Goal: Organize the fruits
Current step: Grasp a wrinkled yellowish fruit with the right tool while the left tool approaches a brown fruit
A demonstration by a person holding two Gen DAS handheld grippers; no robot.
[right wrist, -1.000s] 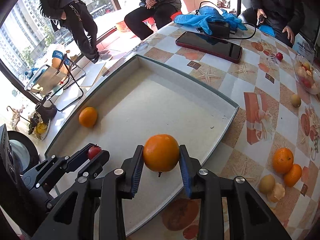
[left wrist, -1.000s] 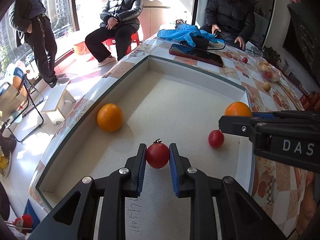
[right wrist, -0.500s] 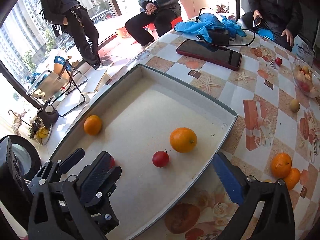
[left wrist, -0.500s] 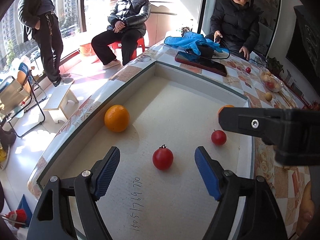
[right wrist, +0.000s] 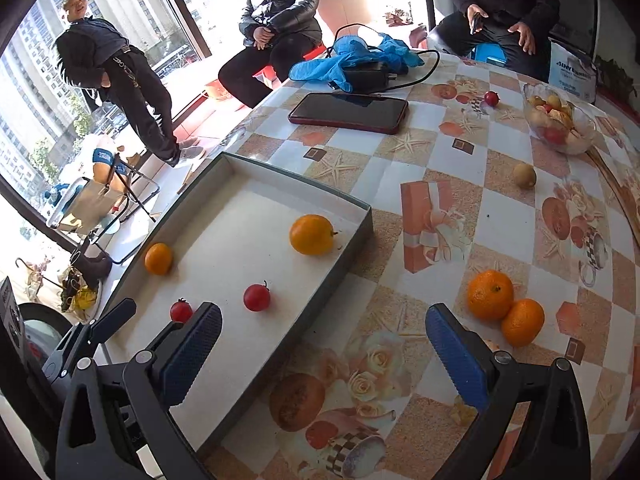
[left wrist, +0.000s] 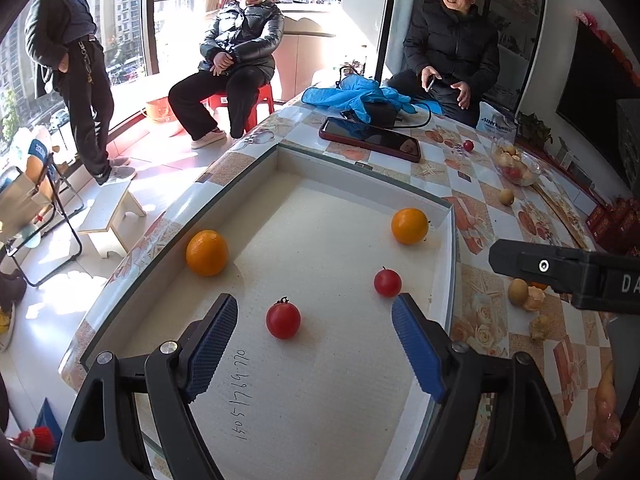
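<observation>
A shallow white tray [left wrist: 360, 166] holds two oranges [left wrist: 207, 253] [left wrist: 409, 225] and two red tomatoes [left wrist: 283, 319] [left wrist: 387, 282]. My left gripper [left wrist: 314, 304] hangs over the tray's near part with its jaws opening. The nearer tomato lies loose between its blue pads, touching neither. My right gripper [right wrist: 324, 316] stands wide open and empty above the tray's right wall [right wrist: 352, 240] and the tablecloth. Two more oranges [right wrist: 490, 295] [right wrist: 522, 321] lie on the table just right of its right finger.
On the patterned table lie a dark phone [right wrist: 348, 112], a blue cloth [right wrist: 352, 60] with a black charger, a glass fruit bowl [right wrist: 558, 120], a small yellow fruit [right wrist: 524, 175] and a small red fruit [right wrist: 491, 98]. Two people sit beyond the table; one stands at the left.
Both grippers opened. The left let go of the tomato and drew back and up. The right released its orange into the tray and swung right towards the table's oranges.
</observation>
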